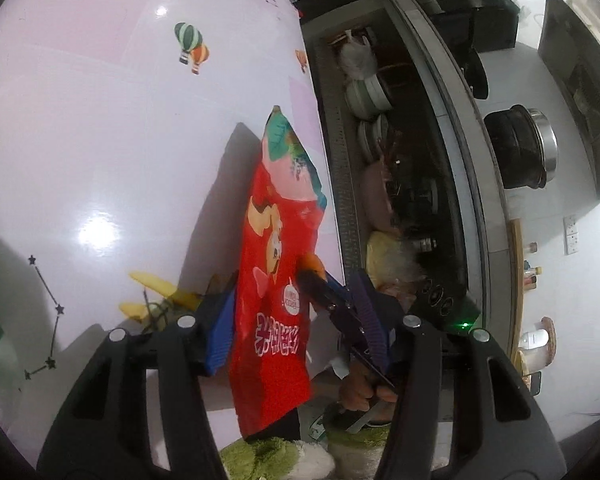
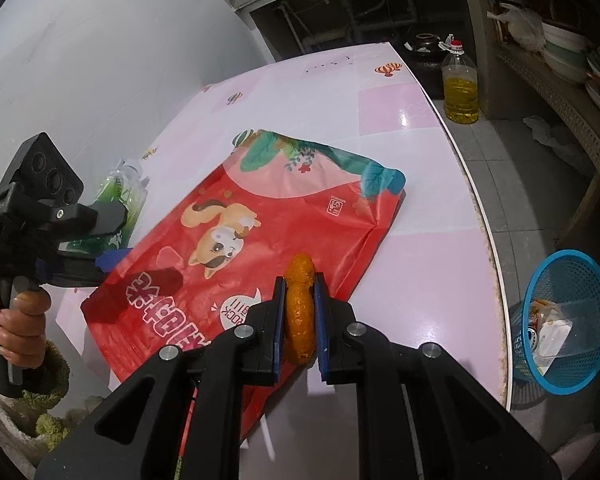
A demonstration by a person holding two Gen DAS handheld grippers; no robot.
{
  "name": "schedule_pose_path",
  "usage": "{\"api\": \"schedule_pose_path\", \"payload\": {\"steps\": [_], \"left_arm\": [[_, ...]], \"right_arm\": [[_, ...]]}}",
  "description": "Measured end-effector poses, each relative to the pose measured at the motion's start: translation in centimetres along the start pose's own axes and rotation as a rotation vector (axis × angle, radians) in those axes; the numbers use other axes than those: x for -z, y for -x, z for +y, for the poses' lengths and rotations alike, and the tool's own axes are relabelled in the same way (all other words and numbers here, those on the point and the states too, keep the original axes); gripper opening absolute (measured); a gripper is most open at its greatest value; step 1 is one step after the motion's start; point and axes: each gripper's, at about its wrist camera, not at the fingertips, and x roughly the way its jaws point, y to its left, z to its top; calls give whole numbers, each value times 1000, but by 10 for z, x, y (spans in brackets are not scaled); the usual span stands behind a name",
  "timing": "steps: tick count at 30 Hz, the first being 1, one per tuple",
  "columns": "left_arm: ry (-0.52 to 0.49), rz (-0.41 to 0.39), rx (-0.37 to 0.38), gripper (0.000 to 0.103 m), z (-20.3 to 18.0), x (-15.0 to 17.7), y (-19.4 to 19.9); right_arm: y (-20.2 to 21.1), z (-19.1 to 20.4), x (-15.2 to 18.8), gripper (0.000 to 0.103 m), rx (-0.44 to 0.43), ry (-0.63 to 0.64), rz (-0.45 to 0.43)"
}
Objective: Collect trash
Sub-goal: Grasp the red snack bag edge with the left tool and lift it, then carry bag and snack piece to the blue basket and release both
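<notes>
Your right hand-held gripper (image 2: 300, 320) is clamped on an orange, lumpy peel-like scrap (image 2: 299, 304) above the flat red plastic snack bag (image 2: 236, 248), printed with a cartoon dog and "ROCK", on the pink tabletop (image 2: 420, 240). Your left hand-held gripper (image 1: 296, 328) stands apart, straddling the bag's edge.

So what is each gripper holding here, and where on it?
Right gripper: shut on the orange peel, pinched across its middle. Left gripper: straddles the red snack bag edge; whether the pads press it cannot be told.
</notes>
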Motion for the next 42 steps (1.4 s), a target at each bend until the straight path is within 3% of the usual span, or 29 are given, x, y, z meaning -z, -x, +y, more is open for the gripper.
{"api": "schedule_pose_path", "payload": {"steps": [5,8,15,24,34,38,42], "left_arm": [[-32,12,-40,39,-8,1,-10],[-91,20,-129,27,-15,3,-17],[-153,8,-169,5,-20,1,-18],[-195,-24,-138,0,-31,-2,-11],[-248,-45,-120,0,-54,-5,-14],[-286,-41,-122,0,-69,-8,-22],[-382,-36,-147,0,-99,-12,-42]], "right_arm": [[1,-2,0,13,-9,-5,-3],[2,-3,0,13,-17,-11,-5],[2,-5,-1,13,-24,-21,-7],[10,-16,0,13,-60,-70,-25],[41,-31,-5,13,-82,-114,-111],[68,-49,-6,13,-58,-149,-187],[110,-88,0,13,40,-224,-292]]}}
